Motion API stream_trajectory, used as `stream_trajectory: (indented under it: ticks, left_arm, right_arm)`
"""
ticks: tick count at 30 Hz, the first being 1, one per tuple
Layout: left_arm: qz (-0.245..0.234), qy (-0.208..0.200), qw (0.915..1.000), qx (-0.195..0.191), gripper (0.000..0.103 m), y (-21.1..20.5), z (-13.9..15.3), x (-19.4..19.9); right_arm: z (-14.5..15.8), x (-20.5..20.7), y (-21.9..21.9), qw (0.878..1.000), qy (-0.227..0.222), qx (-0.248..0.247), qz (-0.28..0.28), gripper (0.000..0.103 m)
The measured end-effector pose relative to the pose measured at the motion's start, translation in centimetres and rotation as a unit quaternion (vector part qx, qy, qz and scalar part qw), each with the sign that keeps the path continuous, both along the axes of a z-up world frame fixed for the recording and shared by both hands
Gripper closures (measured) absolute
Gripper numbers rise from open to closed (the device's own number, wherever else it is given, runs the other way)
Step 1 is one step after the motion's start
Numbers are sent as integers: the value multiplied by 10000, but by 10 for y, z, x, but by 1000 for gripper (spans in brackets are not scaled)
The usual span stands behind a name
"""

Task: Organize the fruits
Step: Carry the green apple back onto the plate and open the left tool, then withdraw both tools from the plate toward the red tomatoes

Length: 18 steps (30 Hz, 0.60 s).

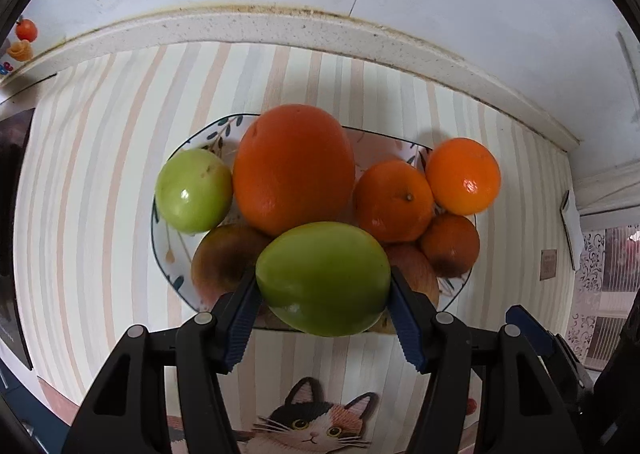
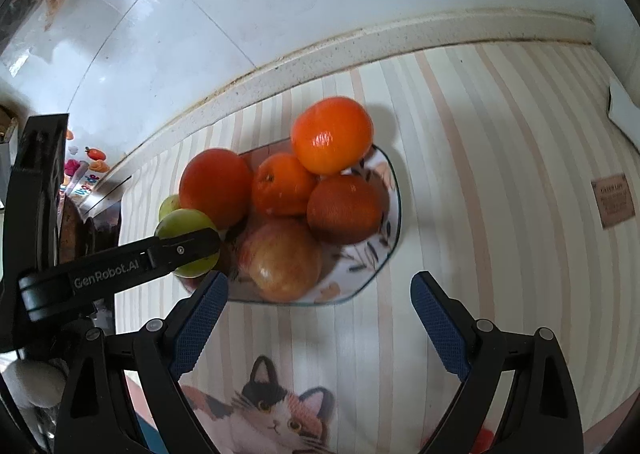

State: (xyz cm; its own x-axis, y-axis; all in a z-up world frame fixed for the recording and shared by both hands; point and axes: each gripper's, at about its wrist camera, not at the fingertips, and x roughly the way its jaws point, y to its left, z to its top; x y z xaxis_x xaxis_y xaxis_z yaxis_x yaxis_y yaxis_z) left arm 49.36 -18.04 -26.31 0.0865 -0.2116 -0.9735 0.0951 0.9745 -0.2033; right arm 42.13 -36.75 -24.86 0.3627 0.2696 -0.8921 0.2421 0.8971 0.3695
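Now the left gripper (image 1: 323,294) clamps a green apple (image 1: 323,278) low in frame, over the plate (image 1: 168,250). Right gripper (image 2: 320,302) hangs open, empty. Next: find it a stable gap among the oranges

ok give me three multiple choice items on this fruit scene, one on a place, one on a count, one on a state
1. Where is the large orange?
A. on the plate
B. on the cat picture
C. in the right tool

2. How many green fruits show in the left wrist view?
A. one
B. two
C. four

3. What is the left tool doing?
A. hanging open and empty
B. shut on the green fruit
C. gripping the plate rim

Answers:
1 A, it sits in the pile on the plate.
2 B, the held green fruit and the other green fruit at the pile's left.
3 B, its fingers press both sides; the right tool is open and empty.
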Motion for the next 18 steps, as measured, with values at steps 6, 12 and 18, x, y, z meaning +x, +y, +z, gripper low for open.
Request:
stream_trajectory:
  ticks: [6,12,18]
  left_arm:
    - [-105,-58,9999,99,30,-1,4,4]
    - [-133,-235,9994,227,17,7,14,-7]
    - [-126,-804,9955,485,17,27,44,-42]
  right_arm:
    - [-2,12,0,9996,60,-258,85,8]
    - [7,11,5,9981,60,-575,223,8]
    - [28,-5,19,9947,-72,-973,312,7]
